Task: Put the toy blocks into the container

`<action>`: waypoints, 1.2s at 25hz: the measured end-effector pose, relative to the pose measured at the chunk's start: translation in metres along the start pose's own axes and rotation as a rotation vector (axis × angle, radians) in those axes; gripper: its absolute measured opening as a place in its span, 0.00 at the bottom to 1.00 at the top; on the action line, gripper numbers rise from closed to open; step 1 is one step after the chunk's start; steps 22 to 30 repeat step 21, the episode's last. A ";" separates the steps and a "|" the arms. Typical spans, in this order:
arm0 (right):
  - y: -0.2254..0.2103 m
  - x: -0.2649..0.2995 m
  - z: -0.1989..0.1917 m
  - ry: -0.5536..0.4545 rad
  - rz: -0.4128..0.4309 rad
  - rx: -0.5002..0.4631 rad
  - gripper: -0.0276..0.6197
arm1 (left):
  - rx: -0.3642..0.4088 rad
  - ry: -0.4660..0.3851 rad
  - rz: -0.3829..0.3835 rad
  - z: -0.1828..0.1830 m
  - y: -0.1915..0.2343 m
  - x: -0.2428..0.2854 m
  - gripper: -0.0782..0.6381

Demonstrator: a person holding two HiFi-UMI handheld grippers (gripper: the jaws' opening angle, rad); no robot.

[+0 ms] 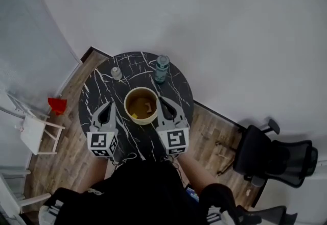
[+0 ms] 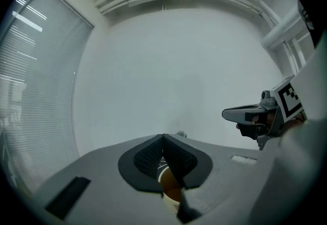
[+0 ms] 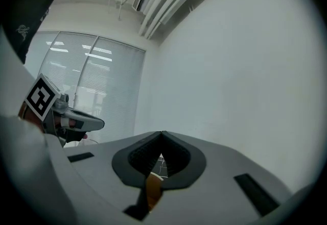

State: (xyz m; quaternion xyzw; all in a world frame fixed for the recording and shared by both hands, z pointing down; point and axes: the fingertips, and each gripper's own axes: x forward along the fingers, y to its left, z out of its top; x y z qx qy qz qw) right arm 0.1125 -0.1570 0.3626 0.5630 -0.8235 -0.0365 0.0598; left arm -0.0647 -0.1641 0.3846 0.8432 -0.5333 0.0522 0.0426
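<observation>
**Holding both grippers clenched beside the container, blocks already inside**

Nearest to you in the head view, your dark clothing fills the bottom edge. Just beyond it the two marker cubes sit side by side over the near rim of the round black marble-patterned table.

Your left gripper lies at the left of the cream round container. Your right gripper lies at its right, so the container stands between the two. Both point away from you, roughly level.

In the left gripper view, the left gripper has its ribbed pads pressed together at the tips and grasps no object. Only a sliver of the container shows through the gap lower down. The right gripper shows at that view's right edge.

In the right gripper view, the right gripper is clenched the same way and holds no object. The container is glimpsed below the pads, and the left gripper is off to the left.

The yellow toy blocks lie inside the container, on its bottom.

Farther across the table stand a small clear bottle on the left and a taller blue-tinted bottle on the right, well apart.

Beyond the table rises a plain white wall. On the wooden floor, a white stool and a red object sit to your left, and a black office chair to your right.
</observation>
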 end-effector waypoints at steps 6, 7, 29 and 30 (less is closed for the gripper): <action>-0.005 -0.002 0.008 -0.008 -0.004 -0.029 0.04 | 0.002 -0.005 -0.009 0.003 -0.003 0.000 0.11; -0.004 -0.002 0.009 -0.007 -0.001 -0.030 0.04 | 0.004 -0.005 -0.010 0.004 -0.004 0.001 0.11; -0.001 0.001 0.004 0.009 0.024 -0.064 0.04 | -0.001 0.026 -0.036 -0.008 -0.014 0.009 0.11; -0.001 0.001 0.004 0.009 0.024 -0.064 0.04 | -0.001 0.026 -0.036 -0.008 -0.014 0.009 0.11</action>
